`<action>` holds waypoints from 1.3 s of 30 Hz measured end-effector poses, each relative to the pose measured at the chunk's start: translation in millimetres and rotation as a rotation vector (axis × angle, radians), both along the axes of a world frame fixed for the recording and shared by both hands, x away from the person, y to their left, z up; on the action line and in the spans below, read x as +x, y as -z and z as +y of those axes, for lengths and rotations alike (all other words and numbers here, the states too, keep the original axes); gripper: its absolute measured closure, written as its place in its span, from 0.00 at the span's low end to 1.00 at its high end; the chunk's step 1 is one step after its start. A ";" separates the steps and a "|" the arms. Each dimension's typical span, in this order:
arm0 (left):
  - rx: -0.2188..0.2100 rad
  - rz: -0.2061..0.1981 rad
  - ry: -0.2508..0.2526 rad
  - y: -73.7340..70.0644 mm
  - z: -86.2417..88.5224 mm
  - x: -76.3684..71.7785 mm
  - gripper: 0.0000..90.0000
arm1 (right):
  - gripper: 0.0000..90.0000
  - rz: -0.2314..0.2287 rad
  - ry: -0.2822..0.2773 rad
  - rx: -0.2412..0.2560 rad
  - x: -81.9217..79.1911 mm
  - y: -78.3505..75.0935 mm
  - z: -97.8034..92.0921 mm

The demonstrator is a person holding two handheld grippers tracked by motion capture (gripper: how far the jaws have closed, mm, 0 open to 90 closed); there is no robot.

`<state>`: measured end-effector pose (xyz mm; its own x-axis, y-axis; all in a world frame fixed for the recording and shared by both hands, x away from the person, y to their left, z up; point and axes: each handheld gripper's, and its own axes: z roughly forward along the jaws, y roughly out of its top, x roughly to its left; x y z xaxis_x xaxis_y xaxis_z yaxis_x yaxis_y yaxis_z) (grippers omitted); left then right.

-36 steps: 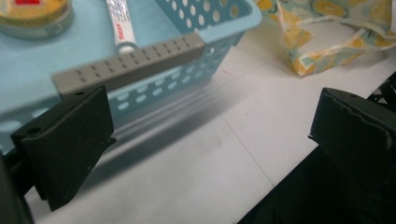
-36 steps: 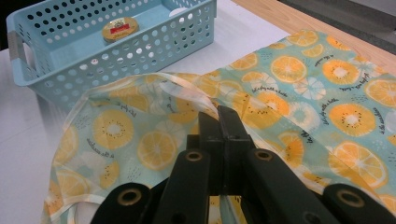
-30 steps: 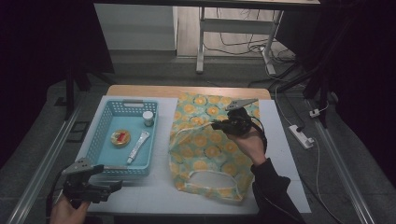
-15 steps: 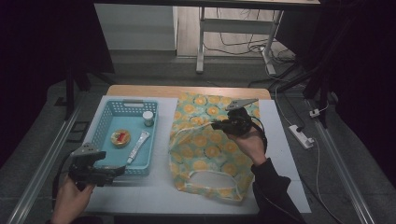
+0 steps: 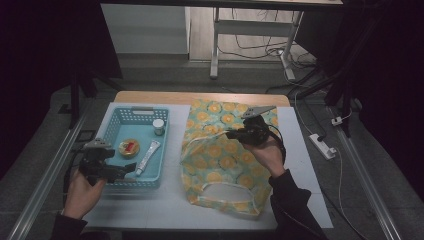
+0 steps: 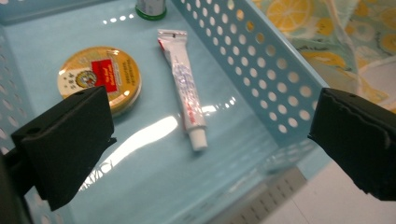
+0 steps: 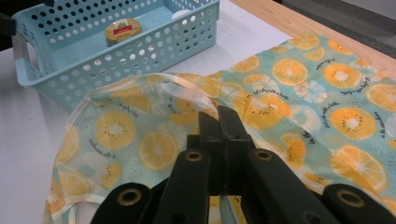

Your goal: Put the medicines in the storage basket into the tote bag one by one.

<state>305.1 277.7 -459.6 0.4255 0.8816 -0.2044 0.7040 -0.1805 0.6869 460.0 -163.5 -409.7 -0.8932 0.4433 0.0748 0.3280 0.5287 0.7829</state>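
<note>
A light blue perforated basket (image 5: 112, 131) at the table's left holds a round gold tin (image 5: 129, 148), a white tube (image 5: 148, 156) and a small bottle (image 5: 158, 127). My left gripper (image 5: 131, 168) hovers open over the basket's near edge. In the left gripper view its jaws stand wide apart around the tube (image 6: 184, 88), beside the tin (image 6: 100, 77). A teal bag with an orange-slice print (image 5: 225, 160) lies at centre-right. My right gripper (image 5: 229, 133) is shut on the pale strip along the bag's edge (image 7: 187, 91), lifted off the cloth.
A white power strip (image 5: 322, 146) lies off the table's right side with cables behind. The table's wooden far edge (image 5: 200, 97) runs behind the basket and the bag. White tabletop (image 5: 160, 205) shows in front of the basket. A metal rail (image 5: 45, 185) runs along the left.
My left gripper has moved forward and right from the table's near left corner to the basket's near edge. The right gripper has stayed on the bag.
</note>
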 end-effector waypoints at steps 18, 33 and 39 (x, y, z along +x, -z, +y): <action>0.008 0.019 0.005 2.1 6.0 46.0 0.00 | 1.00 0.001 0.003 0.004 1.0 0.0 -1.5; 0.071 0.065 -0.016 11.5 7.3 78.0 0.00 | 1.00 0.003 0.005 0.006 1.8 0.6 -2.1; 0.081 0.096 -0.036 19.8 11.6 90.2 0.00 | 1.00 0.004 0.004 0.004 1.9 1.1 -1.7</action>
